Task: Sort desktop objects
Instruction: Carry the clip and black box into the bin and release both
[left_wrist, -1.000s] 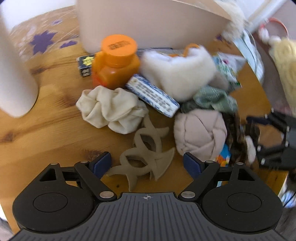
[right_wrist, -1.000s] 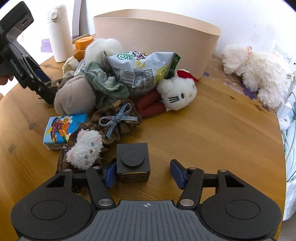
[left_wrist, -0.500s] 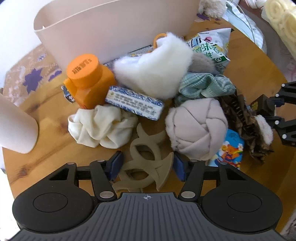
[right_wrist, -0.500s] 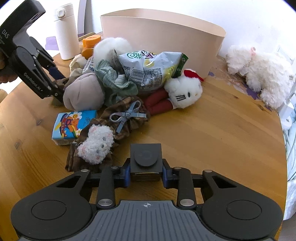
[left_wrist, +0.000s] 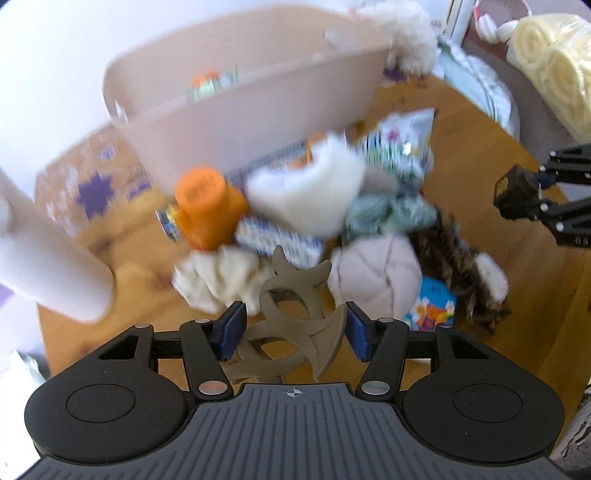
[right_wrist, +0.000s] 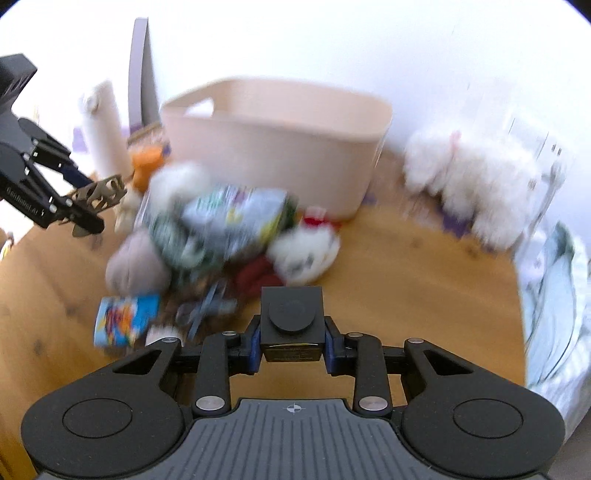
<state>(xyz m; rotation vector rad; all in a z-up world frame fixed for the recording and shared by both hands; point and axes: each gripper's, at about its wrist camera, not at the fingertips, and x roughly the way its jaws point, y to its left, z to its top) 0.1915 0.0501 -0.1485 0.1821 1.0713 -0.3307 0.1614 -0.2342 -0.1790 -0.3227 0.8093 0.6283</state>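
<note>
My left gripper is shut on a taupe hair claw clip and holds it raised above the wooden table; the clip also shows in the right wrist view. My right gripper is shut on a small black box with a round top, lifted off the table. The beige storage bin stands behind the pile and also shows in the right wrist view. The pile holds an orange bottle, a cream scrunchie, a knotted beige ball and a snack bag.
A white bottle stands at the left. A white plush toy lies right of the bin. A Hello Kitty plush and a colourful small carton lie at the pile's near edge. The table edge curves at the right.
Both grippers have lifted with their objects and the views are blurred by motion. The claw clip has left the table. The bin's inside has come into the left wrist view.
</note>
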